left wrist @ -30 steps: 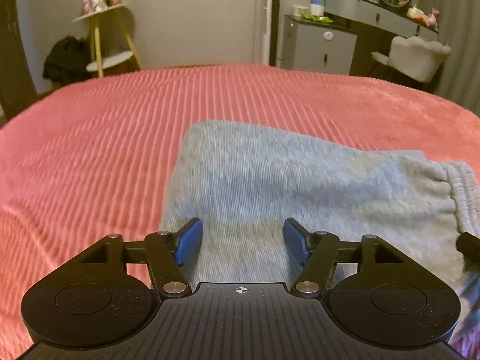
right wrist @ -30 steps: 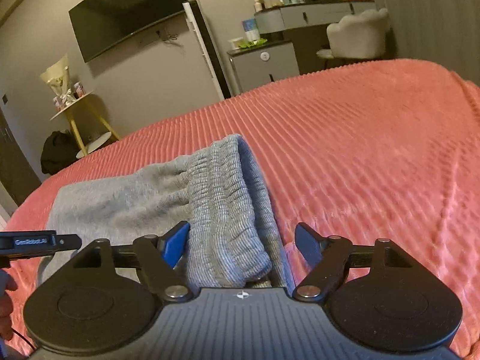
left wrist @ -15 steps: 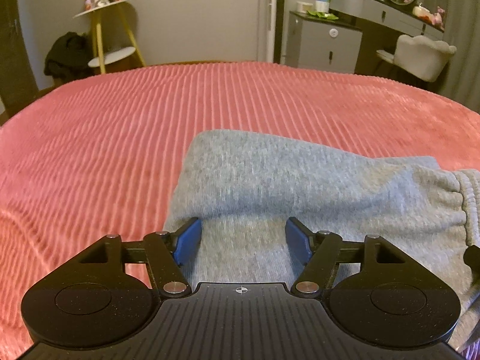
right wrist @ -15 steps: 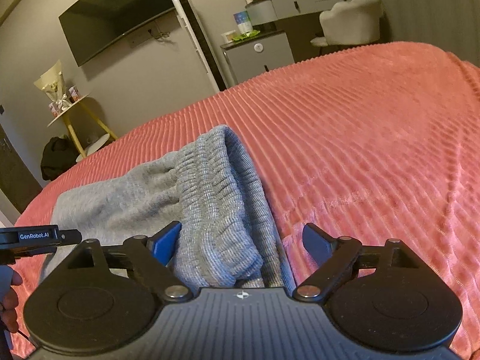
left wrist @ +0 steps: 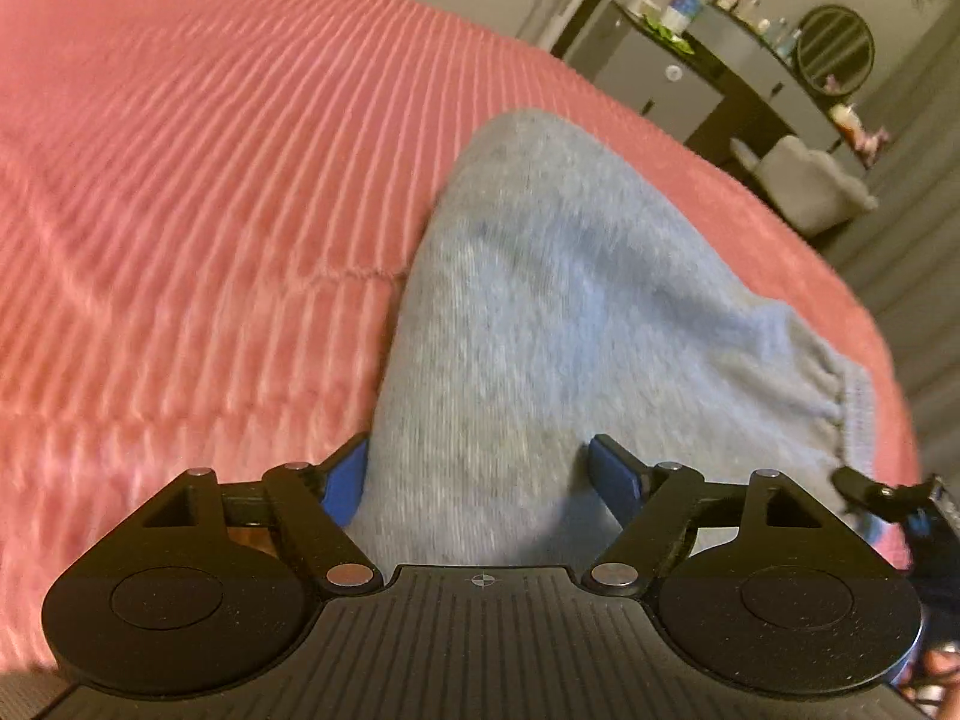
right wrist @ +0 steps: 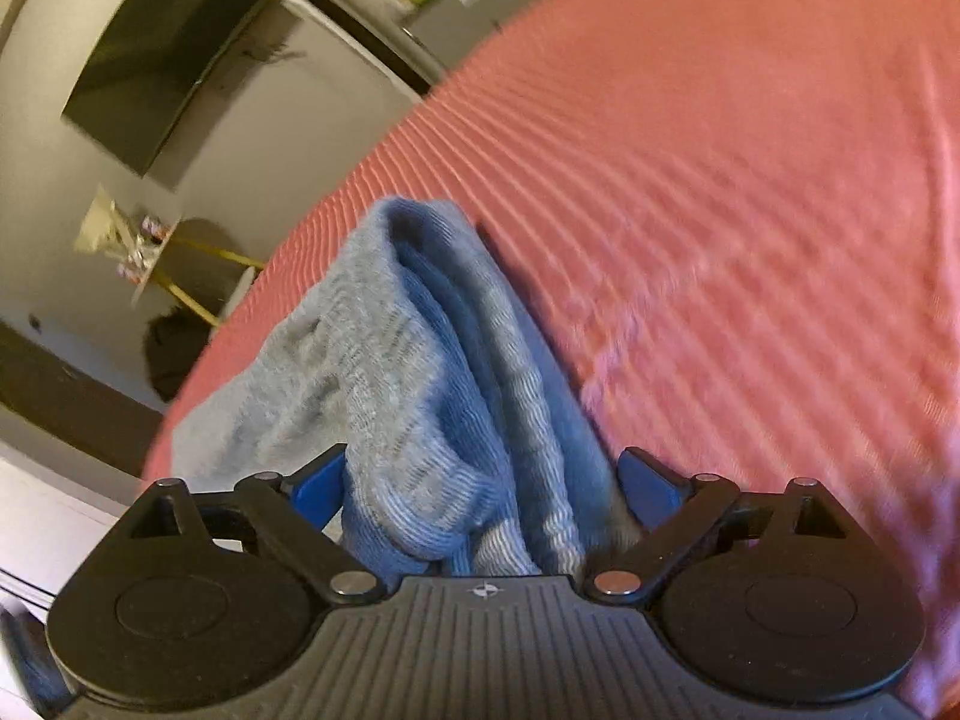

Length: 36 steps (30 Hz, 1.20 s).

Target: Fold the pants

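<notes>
The grey knit pants [left wrist: 540, 312] lie folded on the ribbed pink bedspread [left wrist: 180, 210], long axis running between the 2 grippers. The left gripper [left wrist: 477, 477] and right gripper [right wrist: 480, 486] straddle opposite ends, jaws opening, fabric between unpinched.

Each claw [left wrist: 477, 474] [right wrist: 480, 483] — black, ribbed body, silver screws, blue pads [left wrist: 612, 474].

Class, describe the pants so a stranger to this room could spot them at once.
Find the big pink ribbed bedspread. On it lies one folded bundle, the grey knit pants, with a gathered ribbed waistband; nothing else lies on the bedspread.
</notes>
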{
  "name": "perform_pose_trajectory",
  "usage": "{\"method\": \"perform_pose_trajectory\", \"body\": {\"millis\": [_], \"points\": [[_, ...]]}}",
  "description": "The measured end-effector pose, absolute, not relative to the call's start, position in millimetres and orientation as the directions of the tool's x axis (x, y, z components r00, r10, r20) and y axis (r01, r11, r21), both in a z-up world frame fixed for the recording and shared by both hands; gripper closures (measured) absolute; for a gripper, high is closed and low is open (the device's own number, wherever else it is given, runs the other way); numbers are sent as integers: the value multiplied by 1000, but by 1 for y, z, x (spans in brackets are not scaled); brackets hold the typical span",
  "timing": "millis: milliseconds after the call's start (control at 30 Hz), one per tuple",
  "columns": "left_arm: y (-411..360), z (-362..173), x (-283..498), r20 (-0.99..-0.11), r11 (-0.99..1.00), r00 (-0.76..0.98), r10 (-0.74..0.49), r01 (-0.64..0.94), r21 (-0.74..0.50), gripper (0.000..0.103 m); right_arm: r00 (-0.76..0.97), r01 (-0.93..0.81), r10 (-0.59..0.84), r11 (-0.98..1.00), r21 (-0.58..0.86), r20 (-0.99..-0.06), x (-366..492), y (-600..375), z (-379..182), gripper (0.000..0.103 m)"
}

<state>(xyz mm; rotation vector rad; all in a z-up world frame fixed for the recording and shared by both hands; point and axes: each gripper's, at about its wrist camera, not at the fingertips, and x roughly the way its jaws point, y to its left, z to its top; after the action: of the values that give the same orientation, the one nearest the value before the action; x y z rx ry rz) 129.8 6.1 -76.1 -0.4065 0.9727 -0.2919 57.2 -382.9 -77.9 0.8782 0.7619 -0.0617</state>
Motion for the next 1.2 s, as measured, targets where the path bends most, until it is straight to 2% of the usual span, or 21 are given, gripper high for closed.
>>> {"method": "perform_pose_trajectory", "body": {"millis": [200,333,467,533,633,700,833,900,1000,1067,1167,1200], "points": [[16,-92,144,-741,845,461,-489,38,-534,15,687,310,408,584,750,-601,74,-407,-90,4],[20,-97,152,-721,813,440,-535,37,-581,12,671,265,517,502,823,-531,89,-421,-103,4],[20,-98,155,-696,793,449,-561,51,-606,11,644,180,571,535,826,-510,104,-414,-106,4],[18,-99,157,-693,795,453,-560,58,-604,11,632,145,576,569,810,-518,113,-406,-102,6],[11,-99,162,-692,799,458,-557,71,-597,11,629,114,558,622,775,-541,119,-397,-102,21],[8,-99,164,-690,806,472,-549,80,-586,12,635,116,562,609,785,-530,121,-397,-103,29],[-2,-94,166,-683,833,518,-515,112,-543,19,631,125,581,578,807,-514,124,-406,-106,28],[0,-93,166,-668,826,534,-519,112,-553,28,630,133,598,547,827,-496,126,-411,-107,27],[7,-95,169,-648,798,533,-544,91,-595,33,632,140,614,510,849,-473,128,-418,-112,27],[7,-97,172,-658,799,521,-544,81,-596,29,630,135,613,519,844,-477,127,-421,-113,27],[3,-97,179,-657,793,497,-567,114,-598,12,634,129,607,529,839,-480,127,-423,-114,28],[-1,-96,180,-662,802,498,-561,127,-584,11,637,126,605,531,838,-479,126,-422,-114,29]]}}
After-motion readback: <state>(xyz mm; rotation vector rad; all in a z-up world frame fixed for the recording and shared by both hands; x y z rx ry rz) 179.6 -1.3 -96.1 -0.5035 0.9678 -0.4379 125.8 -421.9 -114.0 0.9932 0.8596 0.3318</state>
